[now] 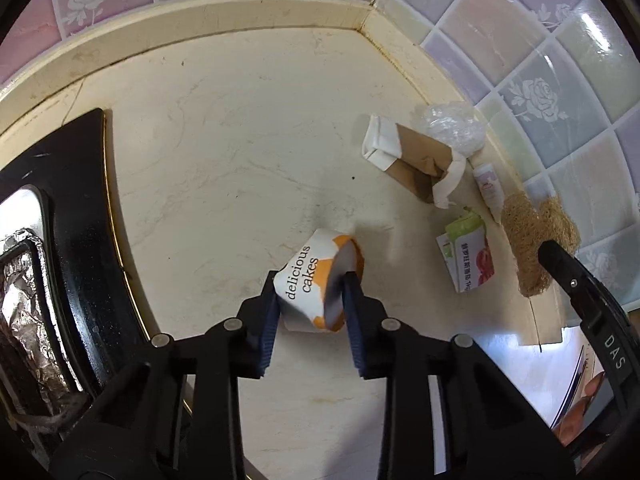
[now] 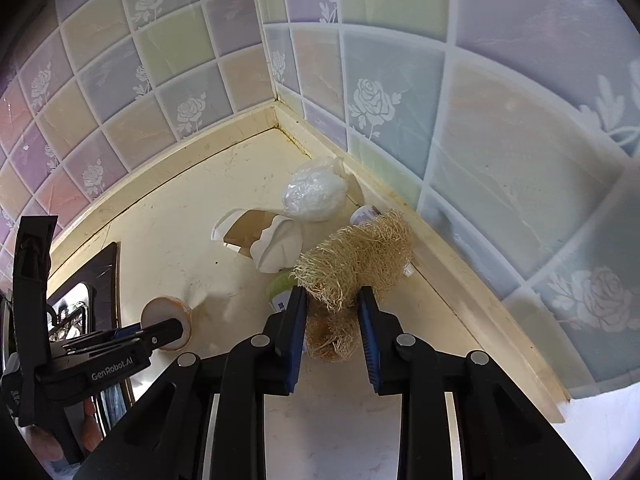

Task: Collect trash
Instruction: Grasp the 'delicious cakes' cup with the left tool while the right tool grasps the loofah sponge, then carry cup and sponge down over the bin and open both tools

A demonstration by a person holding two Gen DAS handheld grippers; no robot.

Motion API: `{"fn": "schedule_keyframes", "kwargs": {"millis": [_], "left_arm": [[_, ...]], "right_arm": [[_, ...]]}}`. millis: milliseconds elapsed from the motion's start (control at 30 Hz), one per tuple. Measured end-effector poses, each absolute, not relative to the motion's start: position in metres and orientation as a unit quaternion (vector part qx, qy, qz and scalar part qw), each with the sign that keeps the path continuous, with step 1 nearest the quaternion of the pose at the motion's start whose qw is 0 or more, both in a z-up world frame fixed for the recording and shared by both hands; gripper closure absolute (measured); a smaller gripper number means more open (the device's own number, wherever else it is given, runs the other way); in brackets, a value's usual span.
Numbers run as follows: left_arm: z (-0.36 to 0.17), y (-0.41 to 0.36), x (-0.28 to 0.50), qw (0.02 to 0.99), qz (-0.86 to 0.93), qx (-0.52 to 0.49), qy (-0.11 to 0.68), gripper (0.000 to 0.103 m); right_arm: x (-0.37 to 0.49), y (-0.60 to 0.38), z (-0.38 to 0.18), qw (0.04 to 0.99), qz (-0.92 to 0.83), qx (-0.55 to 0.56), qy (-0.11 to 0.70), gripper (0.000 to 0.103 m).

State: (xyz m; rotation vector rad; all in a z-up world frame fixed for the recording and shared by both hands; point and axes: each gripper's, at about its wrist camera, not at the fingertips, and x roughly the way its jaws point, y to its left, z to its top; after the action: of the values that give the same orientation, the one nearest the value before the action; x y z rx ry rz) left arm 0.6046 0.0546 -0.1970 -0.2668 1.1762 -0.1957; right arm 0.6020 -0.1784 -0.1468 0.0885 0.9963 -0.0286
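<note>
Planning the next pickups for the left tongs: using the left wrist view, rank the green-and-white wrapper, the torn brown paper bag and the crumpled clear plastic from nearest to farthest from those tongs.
1. Green-and-white wrapper: nearest, right of the left tongs, which grip the cake cup.
2. Torn brown paper bag: farther, up and to the right.
3. Crumpled clear plastic: farthest, behind the bag by the tiled wall.
</note>
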Motion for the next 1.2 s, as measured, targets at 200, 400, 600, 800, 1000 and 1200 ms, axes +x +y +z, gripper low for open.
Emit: {"fn": "schedule_keyframes", "kwargs": {"millis": [200,400,600,800,1000,1200], "left_arm": [[-0.164,0.046,0.579,0.836,-0.103,-0.125,0.525,0.077],[-0.118,0.032,0.536,0.856,-0.115,-0.117,0.490,0.077],[-0.081,0.015,0.475,0.868,-0.123,-0.111,0.469,0.078],[-0.053,0.002,0.397,0.882,-0.122,-0.106,0.442,0.077],[-0.028,-0.014,0.311,0.898,-0.112,-0.107,0.413,0.078],[-0.018,-0.036,0.226,0.906,-0.100,-0.106,0.397,0.077]], "right_arm": [[0.578,-0.192,-0.130,0.884,-0.005,0.061,0.464,0.079],[0.543,-0.200,-0.105,0.892,0.012,0.080,0.445,0.079],[0.488,-0.202,-0.073,0.900,0.048,0.091,0.424,0.079],[0.413,-0.198,-0.042,0.905,0.101,0.097,0.402,0.079],[0.325,-0.203,-0.022,0.907,0.148,0.090,0.383,0.079],[0.234,-0.220,-0.013,0.906,0.180,0.085,0.373,0.079]]}}
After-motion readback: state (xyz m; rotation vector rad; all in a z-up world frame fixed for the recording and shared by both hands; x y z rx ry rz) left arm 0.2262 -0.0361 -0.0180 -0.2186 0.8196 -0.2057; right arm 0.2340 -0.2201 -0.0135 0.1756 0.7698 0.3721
